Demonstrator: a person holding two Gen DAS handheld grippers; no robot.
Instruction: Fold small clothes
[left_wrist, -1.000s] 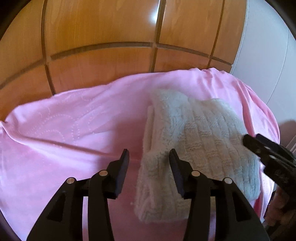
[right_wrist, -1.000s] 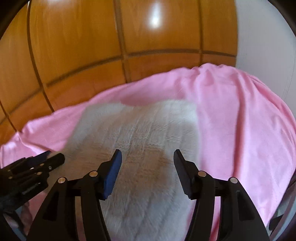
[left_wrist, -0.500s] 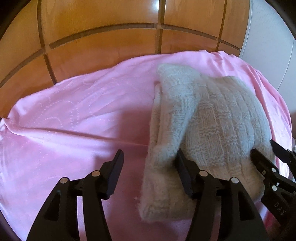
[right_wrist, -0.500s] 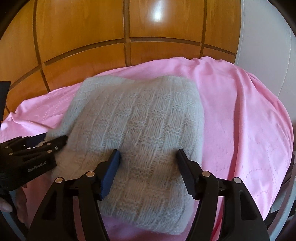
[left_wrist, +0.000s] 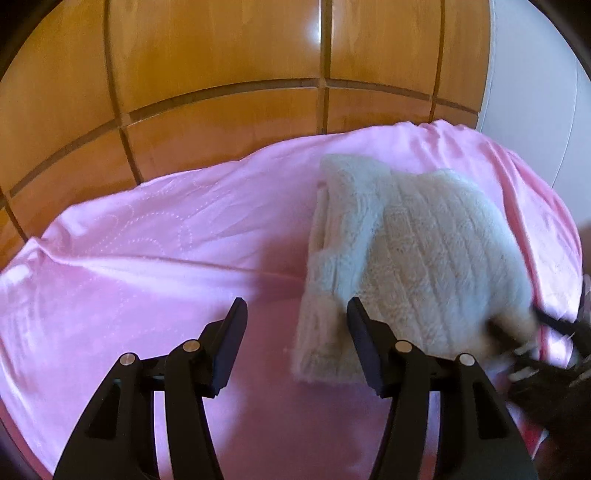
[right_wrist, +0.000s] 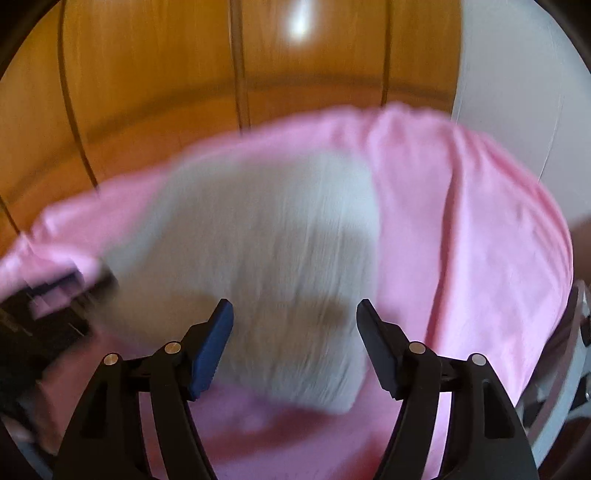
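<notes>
A folded cream knitted garment (left_wrist: 406, 251) lies on the pink sheet (left_wrist: 147, 266); it also shows, blurred, in the right wrist view (right_wrist: 266, 258). My left gripper (left_wrist: 295, 321) is open and empty, low over the sheet at the garment's near left corner. Its right finger (left_wrist: 364, 339) stands in front of the garment's near edge. My right gripper (right_wrist: 295, 325) is open and empty over the garment's near edge. It also shows blurred at the right of the left wrist view (left_wrist: 546, 339). The left gripper shows blurred at the left of the right wrist view (right_wrist: 55, 302).
A wooden panelled wall (left_wrist: 221, 74) rises behind the sheet. A white wall (left_wrist: 535, 92) stands at the right. The pink sheet (right_wrist: 461, 221) drops off at its right edge, with something white and metal (right_wrist: 576, 369) beyond it.
Both grippers have drawn back a little from the garment and stay open. The right wrist view is now blurred by motion. The garment lies in the same place.
</notes>
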